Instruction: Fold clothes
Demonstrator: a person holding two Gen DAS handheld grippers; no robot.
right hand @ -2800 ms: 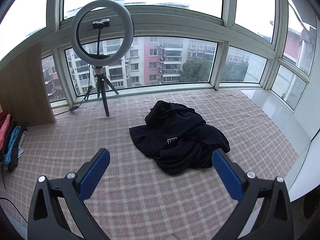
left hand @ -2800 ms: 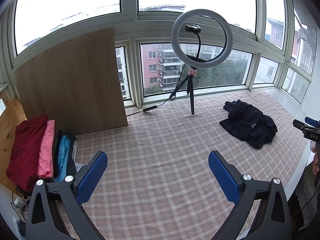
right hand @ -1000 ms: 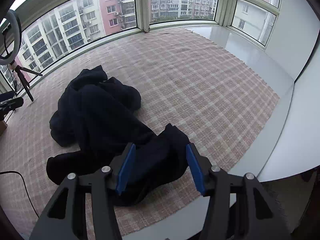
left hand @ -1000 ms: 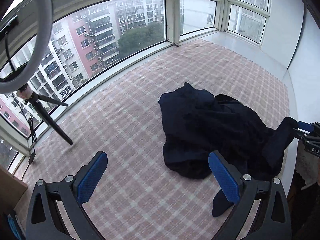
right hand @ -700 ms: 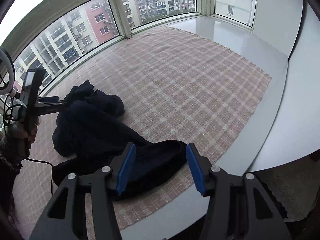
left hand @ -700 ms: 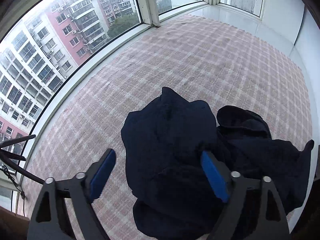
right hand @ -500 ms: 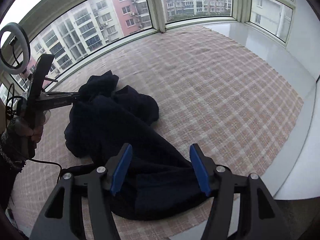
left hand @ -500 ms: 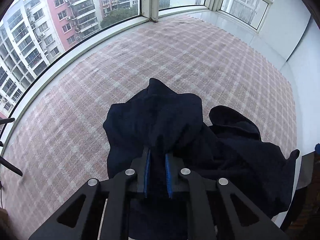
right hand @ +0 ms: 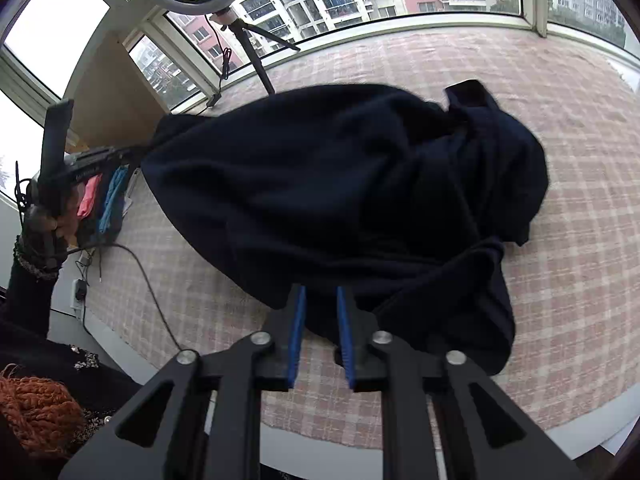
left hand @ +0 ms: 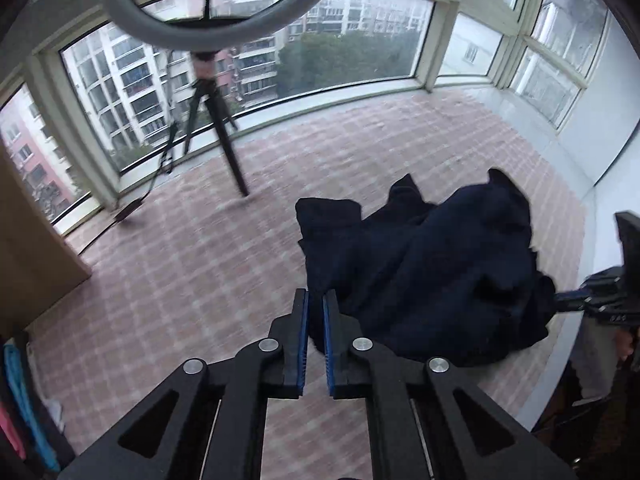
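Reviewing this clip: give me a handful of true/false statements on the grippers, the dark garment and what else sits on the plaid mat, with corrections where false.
1. The left gripper is shut on an edge of the dark garment. True.
2. The right gripper hangs wide open above the mat. False: its fingers stand close together with the garment's fabric between them.
3. The dark garment lies flat and neatly folded. False: it is bunched and stretched between the two grippers.
4. A ring light on a tripod stands on the plaid mat near the window. True.
5. Pink and blue clothes sit at the mat's left end in the right wrist view. True.
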